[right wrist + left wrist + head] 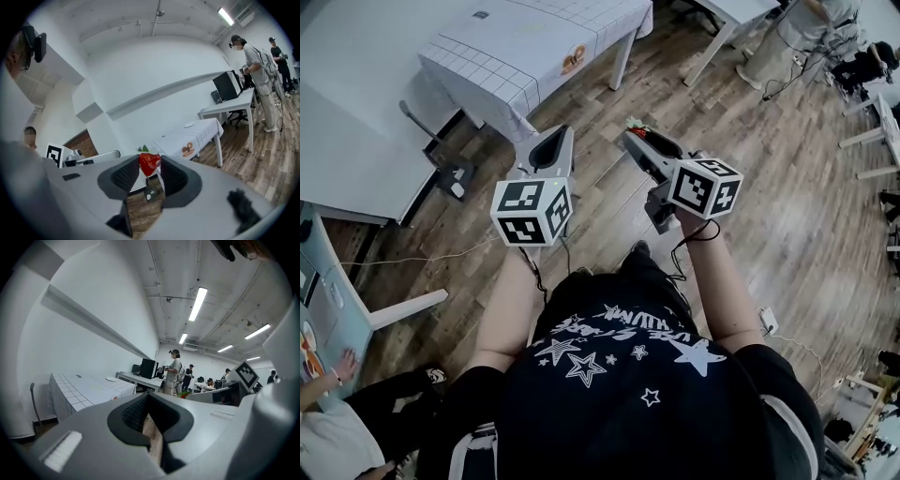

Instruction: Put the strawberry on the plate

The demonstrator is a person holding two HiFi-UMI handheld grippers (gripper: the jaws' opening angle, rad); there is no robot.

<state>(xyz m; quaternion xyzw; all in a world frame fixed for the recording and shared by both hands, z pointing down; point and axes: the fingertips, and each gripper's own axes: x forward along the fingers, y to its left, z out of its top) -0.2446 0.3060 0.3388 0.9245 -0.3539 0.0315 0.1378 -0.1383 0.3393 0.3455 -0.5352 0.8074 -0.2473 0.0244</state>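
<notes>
**Red, green-leafed strawberry (149,162) clamped in the right gripper (149,173)**

The strawberry is pinched between the dark ribbed pads at the right gripper's tips and is held in the air above the wooden plank floor (609,225). The left gripper (150,411) is drawn narrow, with nothing between its jaws. A small white round plate (189,124) is seen on the table covered in white grid-patterned cloth (199,133), well apart from the strawberry.
</notes>
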